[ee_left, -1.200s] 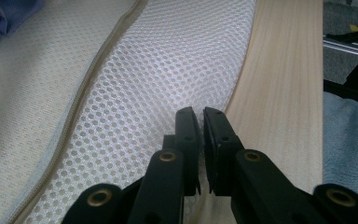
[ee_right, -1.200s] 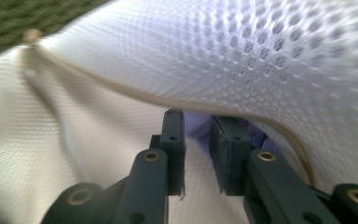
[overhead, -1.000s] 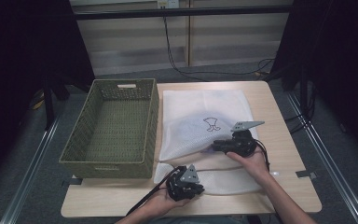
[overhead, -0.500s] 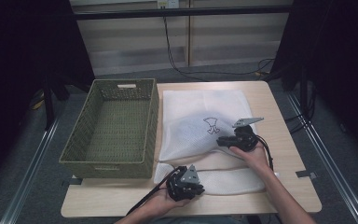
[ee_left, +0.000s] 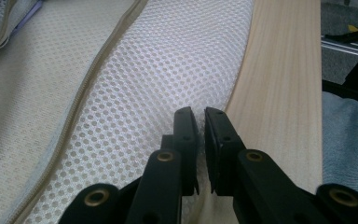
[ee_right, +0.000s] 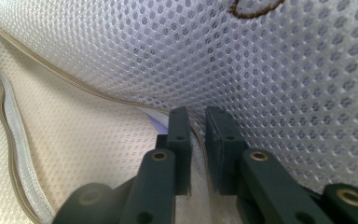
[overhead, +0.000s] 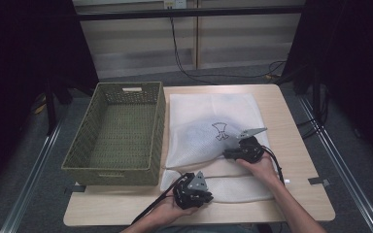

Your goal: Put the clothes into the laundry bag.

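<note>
A white mesh laundry bag (overhead: 213, 114) with a small dark logo (overhead: 219, 131) lies flat on the wooden table (overhead: 294, 126). Its zipped mouth (overhead: 209, 171) runs across near the front. My left gripper (overhead: 205, 194) sits at the bag's front edge, and its jaws (ee_left: 200, 116) are shut on the mesh rim next to bare wood. My right gripper (overhead: 227, 155) is on the upper layer just behind the zipper. In the right gripper view it (ee_right: 197, 116) is pinching that mesh edge, with the zipper tape (ee_right: 9, 116) curving off to the left.
An empty green wicker basket (overhead: 159, 131) stands on the table's left half, touching the bag's left side. Bare wood runs right of the bag and along the front edge. Black cables trail from both grippers. Dark curtains and metal rails surround the table.
My right gripper has shifted slightly right and back again, still holding the bag's upper layer. The left gripper has stayed where it was.
</note>
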The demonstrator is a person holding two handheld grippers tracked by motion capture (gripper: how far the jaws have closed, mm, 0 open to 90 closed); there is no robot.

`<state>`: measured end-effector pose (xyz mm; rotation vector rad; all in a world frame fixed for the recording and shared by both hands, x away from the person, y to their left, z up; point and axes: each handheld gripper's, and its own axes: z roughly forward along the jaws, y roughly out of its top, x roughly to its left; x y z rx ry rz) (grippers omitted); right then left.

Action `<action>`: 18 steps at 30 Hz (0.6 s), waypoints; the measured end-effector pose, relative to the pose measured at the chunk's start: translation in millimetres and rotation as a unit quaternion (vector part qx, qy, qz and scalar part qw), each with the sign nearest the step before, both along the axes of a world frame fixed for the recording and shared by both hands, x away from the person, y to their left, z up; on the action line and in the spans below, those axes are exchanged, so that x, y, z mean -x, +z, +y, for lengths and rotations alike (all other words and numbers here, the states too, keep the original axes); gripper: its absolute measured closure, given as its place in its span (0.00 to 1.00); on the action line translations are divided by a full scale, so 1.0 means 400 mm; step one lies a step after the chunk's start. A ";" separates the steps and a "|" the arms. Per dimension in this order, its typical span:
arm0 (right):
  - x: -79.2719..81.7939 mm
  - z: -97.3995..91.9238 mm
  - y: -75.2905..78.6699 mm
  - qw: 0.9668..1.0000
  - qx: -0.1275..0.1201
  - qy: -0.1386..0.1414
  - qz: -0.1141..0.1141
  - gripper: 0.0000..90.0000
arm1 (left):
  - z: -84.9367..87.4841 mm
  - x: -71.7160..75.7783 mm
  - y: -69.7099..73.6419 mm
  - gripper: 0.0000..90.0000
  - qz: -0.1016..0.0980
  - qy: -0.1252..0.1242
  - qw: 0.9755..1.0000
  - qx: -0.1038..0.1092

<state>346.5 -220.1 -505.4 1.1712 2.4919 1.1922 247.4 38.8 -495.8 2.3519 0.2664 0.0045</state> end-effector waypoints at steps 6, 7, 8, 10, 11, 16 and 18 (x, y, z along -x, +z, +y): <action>-0.001 -0.001 -0.001 1.000 -0.010 -0.010 0.012 0.98 | 0.001 0.003 0.000 0.92 -0.002 0.002 1.000 -0.001; 0.000 -0.001 0.000 1.000 -0.013 -0.012 0.013 0.98 | 0.001 0.004 0.001 0.92 -0.003 0.002 1.000 -0.003; 0.000 -0.002 0.000 1.000 -0.017 -0.015 0.014 0.98 | 0.001 0.003 -0.001 0.92 -0.001 0.001 1.000 0.001; 0.001 -0.003 0.004 1.000 -0.019 -0.015 0.015 0.98 | 0.002 0.001 0.001 0.92 -0.006 -0.001 1.000 -0.003; 0.003 -0.004 0.007 1.000 -0.021 -0.015 0.014 0.99 | 0.002 0.001 0.001 0.92 -0.006 -0.001 1.000 -0.003; 0.012 -0.010 0.025 0.999 -0.037 -0.013 0.007 0.99 | 0.000 0.001 -0.004 0.91 -0.008 -0.003 1.000 0.006; 0.016 -0.012 0.033 0.999 -0.043 -0.013 0.007 0.98 | 0.000 -0.001 -0.002 0.91 -0.010 -0.005 1.000 0.004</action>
